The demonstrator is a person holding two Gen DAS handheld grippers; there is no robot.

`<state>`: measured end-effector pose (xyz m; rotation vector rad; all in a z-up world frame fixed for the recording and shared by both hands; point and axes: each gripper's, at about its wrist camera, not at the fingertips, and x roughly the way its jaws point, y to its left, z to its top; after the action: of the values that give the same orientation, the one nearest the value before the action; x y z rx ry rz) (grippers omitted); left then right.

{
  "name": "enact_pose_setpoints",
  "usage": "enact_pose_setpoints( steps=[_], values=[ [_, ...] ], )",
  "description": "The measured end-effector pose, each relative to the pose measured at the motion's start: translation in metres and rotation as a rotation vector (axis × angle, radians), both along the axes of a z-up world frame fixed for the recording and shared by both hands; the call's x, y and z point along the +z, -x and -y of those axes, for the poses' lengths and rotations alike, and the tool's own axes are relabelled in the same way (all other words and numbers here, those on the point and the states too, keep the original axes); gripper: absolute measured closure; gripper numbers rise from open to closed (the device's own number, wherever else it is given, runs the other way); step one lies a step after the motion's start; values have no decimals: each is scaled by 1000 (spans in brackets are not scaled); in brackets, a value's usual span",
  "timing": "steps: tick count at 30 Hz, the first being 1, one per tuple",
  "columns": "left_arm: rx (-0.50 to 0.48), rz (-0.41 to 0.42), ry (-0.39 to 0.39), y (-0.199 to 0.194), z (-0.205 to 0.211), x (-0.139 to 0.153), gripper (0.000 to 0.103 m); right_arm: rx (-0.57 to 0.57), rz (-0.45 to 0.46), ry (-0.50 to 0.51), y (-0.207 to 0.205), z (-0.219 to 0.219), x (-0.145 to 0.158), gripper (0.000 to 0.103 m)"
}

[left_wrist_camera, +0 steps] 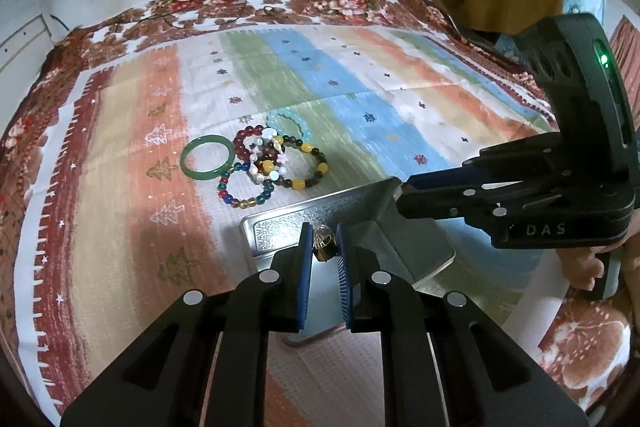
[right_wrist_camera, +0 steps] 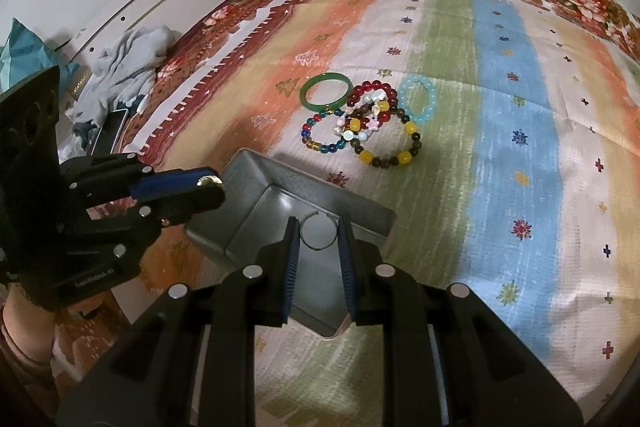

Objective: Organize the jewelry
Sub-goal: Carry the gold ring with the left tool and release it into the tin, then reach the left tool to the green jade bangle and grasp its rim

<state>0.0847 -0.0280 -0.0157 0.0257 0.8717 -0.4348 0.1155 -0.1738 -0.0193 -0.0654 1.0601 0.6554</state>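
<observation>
Dim indoor light, soft shadows, strong fisheye bending, dark vignetted corners.

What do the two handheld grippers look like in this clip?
Both are black plastic with blue ridged pads and round silver screw heads. The right gripper carries white "DAS" lettering and a green light. The left gripper has small white print; a pinkish sleeve cuff shows behind it.

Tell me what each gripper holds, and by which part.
Left gripper: a small gold ornament, pinched by its sides. Right gripper: a thin ring, held across its rim, over the tin.
</observation>
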Motion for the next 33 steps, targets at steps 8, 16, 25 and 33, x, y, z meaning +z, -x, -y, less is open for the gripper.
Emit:
enact_pose_setpoints(
  steps=[8, 16, 25, 33],
  values=[
    [55, -13, 11, -6, -11, -1, 78, -63, 17, 10, -7, 8, 1, 55],
    [141, 6, 0, -16, -26, 3, 51, -90, 69, 45, -15, 8, 5, 45],
    [261, 10, -10, -36, -48, 0, 19, -120, 105, 58, -34, 5, 6, 15],
    [323, -5, 17, -62, -63, -4, 9, -156, 100, 68, -57, 9, 4, 7]
  ],
)
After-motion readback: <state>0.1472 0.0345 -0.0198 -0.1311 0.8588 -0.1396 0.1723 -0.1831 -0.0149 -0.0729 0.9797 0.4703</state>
